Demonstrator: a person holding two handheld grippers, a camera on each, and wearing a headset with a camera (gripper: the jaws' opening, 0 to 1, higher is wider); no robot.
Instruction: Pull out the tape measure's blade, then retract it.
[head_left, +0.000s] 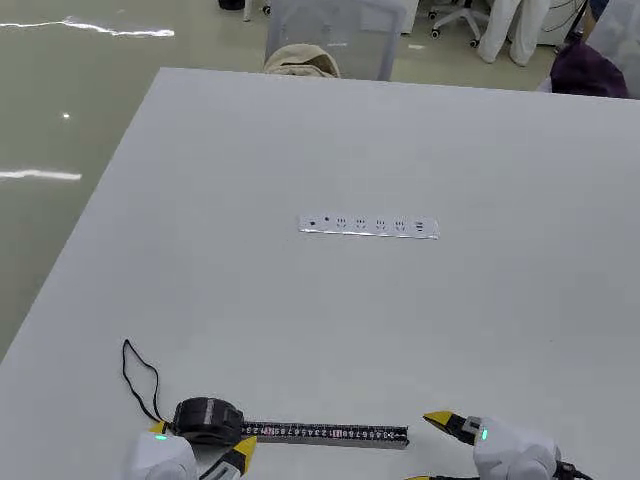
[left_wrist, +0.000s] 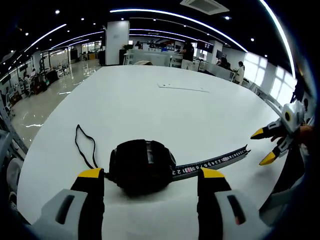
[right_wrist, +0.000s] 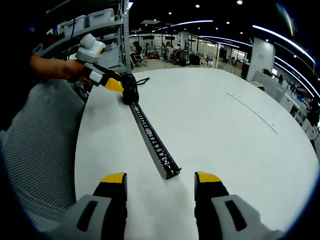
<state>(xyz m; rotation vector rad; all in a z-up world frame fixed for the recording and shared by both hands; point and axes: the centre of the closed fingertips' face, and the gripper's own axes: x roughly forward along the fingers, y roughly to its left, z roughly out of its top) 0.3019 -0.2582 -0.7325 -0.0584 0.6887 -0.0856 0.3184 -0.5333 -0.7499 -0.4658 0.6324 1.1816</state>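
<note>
Lying near the front edge of the table (head_left: 400, 320), the tape measure (head_left: 207, 420) has its blade (head_left: 325, 433) out flat. The left gripper (left_wrist: 150, 175) straddles the case (left_wrist: 142, 162), jaws apart; the right gripper (right_wrist: 160, 178) gapes just short of the free tip. Unheld, the blade could whip back, jerking the unclamped case.

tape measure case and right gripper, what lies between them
Between the tape measure case and the right gripper the pulled-out blade lies flat on the table, its tip just short of the open jaws; the head view shows it.
</note>
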